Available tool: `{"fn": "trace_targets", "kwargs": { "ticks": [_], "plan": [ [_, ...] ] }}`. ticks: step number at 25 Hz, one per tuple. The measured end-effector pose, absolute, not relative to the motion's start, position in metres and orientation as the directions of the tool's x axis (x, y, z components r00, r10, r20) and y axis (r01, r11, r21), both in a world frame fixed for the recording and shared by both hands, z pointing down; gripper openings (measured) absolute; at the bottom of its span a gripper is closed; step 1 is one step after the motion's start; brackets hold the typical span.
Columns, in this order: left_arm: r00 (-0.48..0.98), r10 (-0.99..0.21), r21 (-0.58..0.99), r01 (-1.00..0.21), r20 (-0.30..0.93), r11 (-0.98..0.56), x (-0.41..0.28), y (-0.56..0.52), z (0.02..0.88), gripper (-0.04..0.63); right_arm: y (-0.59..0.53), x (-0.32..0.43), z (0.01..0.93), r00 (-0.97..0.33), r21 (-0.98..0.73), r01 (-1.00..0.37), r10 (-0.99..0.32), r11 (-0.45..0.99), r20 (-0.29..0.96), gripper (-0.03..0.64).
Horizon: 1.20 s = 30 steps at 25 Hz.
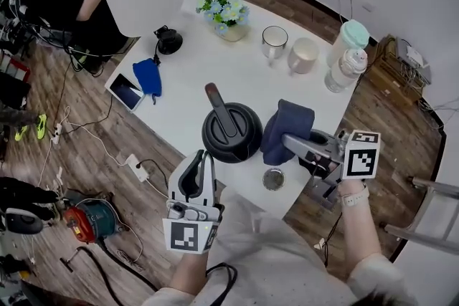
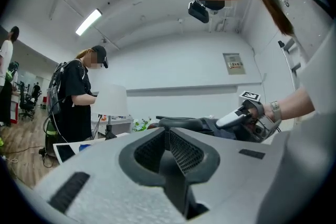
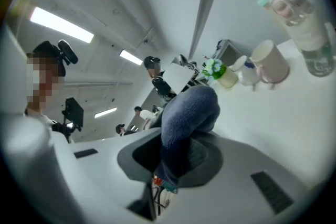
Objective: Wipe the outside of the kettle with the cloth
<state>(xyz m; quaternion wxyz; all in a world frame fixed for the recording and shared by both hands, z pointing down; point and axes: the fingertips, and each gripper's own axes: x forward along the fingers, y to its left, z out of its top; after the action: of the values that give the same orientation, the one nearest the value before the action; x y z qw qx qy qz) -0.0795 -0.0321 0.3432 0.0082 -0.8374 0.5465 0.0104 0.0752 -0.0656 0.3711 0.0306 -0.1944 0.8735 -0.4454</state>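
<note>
Beside the black kettle [image 1: 231,131] on the surface [image 1: 193,61], a blue cloth [image 1: 287,124] is gripped by the right tool [image 1: 289,142]; the left tool [image 1: 201,158] is held closed; the wall notice [image 2: 233,63] is too small to be read.

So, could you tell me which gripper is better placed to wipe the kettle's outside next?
Right. The right gripper is shut on the blue cloth, hanging beside the black kettle; the left gripper is shut and empty.

So the kettle [image 1: 231,131] was plain black, the cloth [image 1: 287,127] a dark navy blue, the table [image 1: 215,68] white, the flowers [image 1: 224,9] pale blue and white with green leaves, and the floor [image 1: 401,175] brown wood-grain planks.
</note>
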Motion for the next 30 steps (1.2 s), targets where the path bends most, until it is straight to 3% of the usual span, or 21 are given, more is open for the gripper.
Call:
{"fn": "trace_targets", "kwargs": {
  "ticks": [4, 7, 9, 18, 22, 24, 30],
  "plan": [
    [0.455, -0.891, 0.060, -0.889, -0.017, -0.455, -0.055, -0.020, 0.342, 0.032, -0.069, 0.060, 0.321, -0.975, -0.780, -0.121, -0.223, 0.614, -0.025, 0.055],
    [0.488, -0.873, 0.100, -0.869, 0.007, -0.485, -0.034, -0.011, 0.350, 0.034, -0.066, 0.052, 0.303, -0.973, -0.807, 0.105, -0.109, 0.581, -0.205, 0.055],
    [0.497, -0.867, 0.108, -0.864, 0.024, -0.492, -0.029, -0.007, 0.356, 0.034, -0.068, 0.048, 0.314, -0.966, -0.830, 0.169, -0.077, 0.531, -0.246, 0.055],
    [0.456, -0.889, 0.093, -0.888, 0.043, -0.451, -0.034, -0.015, 0.366, 0.034, -0.081, 0.050, 0.411, -0.997, -0.892, -0.074, -0.037, 0.446, 0.064, 0.055],
    [0.339, -0.938, 0.047, -0.940, 0.065, -0.337, -0.055, -0.016, 0.378, 0.087, -0.078, 0.048, 0.432, -0.986, -0.872, -0.157, -0.029, 0.464, 0.162, 0.055],
    [0.319, -0.945, 0.029, -0.948, 0.066, -0.318, -0.062, -0.015, 0.383, 0.124, -0.074, 0.048, 0.440, -0.979, -0.859, -0.191, -0.024, 0.475, 0.204, 0.055],
    [0.374, -0.922, 0.088, -0.926, 0.099, -0.366, -0.060, -0.012, 0.405, 0.126, -0.071, 0.045, 0.447, -0.970, -0.841, -0.225, -0.033, 0.493, 0.241, 0.055]
  ]
}}
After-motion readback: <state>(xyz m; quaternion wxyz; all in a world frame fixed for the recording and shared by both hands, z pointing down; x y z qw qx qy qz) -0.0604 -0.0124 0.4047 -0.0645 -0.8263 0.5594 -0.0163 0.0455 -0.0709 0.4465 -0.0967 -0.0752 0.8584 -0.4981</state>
